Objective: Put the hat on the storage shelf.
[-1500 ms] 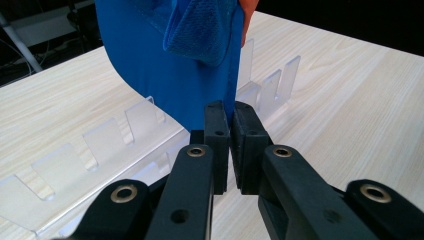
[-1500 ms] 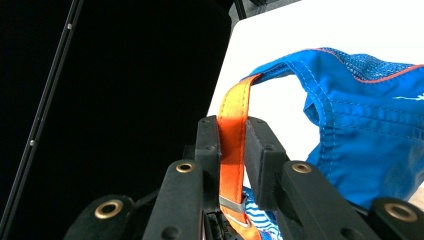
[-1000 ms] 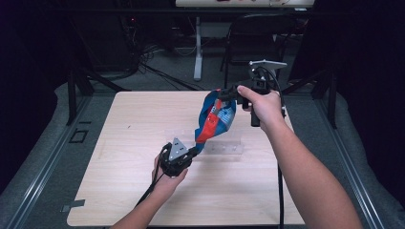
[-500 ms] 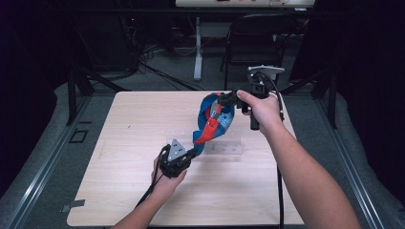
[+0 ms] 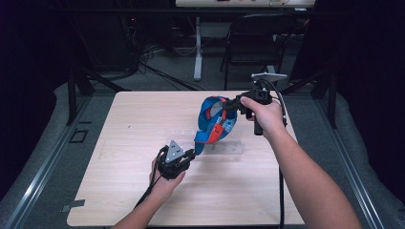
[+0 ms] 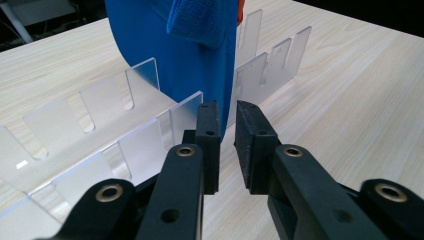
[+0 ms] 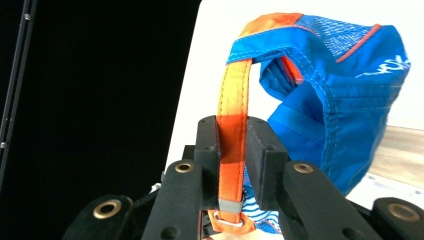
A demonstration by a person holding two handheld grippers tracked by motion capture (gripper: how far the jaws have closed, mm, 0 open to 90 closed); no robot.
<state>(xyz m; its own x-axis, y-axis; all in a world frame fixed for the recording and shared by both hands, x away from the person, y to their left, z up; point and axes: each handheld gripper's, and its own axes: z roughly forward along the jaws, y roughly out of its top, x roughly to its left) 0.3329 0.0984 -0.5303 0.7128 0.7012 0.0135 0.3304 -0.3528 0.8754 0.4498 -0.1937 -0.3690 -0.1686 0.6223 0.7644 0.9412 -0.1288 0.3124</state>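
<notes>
1. Blue cap (image 5: 216,125) with an orange strap (image 7: 233,125), hanging just above the clear acrylic rack (image 5: 224,148) near the middle of the desk (image 5: 143,119), a little toward its right edge. The lower brim dips toward the rack's slots.
2. Handling, as a judgement: light, soft fabric that folds and sags; the brim is stiffer and keeps its curve. The strap and the brim edge are the sound places to take hold. The thin cloth could slip from a loose pinch.
3. Rack: thin, clear upright dividers, likely brittle and easy to nudge across the wood.
4. Right gripper (image 5: 232,103): jaws have just been opening slightly. The strap runs between the pads, the left pad against it, a sliver of gap showing on the right; the grip looks to be easing.
5. Left gripper (image 6: 227,125): jaws have just been opening. The brim's thin edge stands in the narrow gap, with the pads no longer pressing, so released.
</notes>
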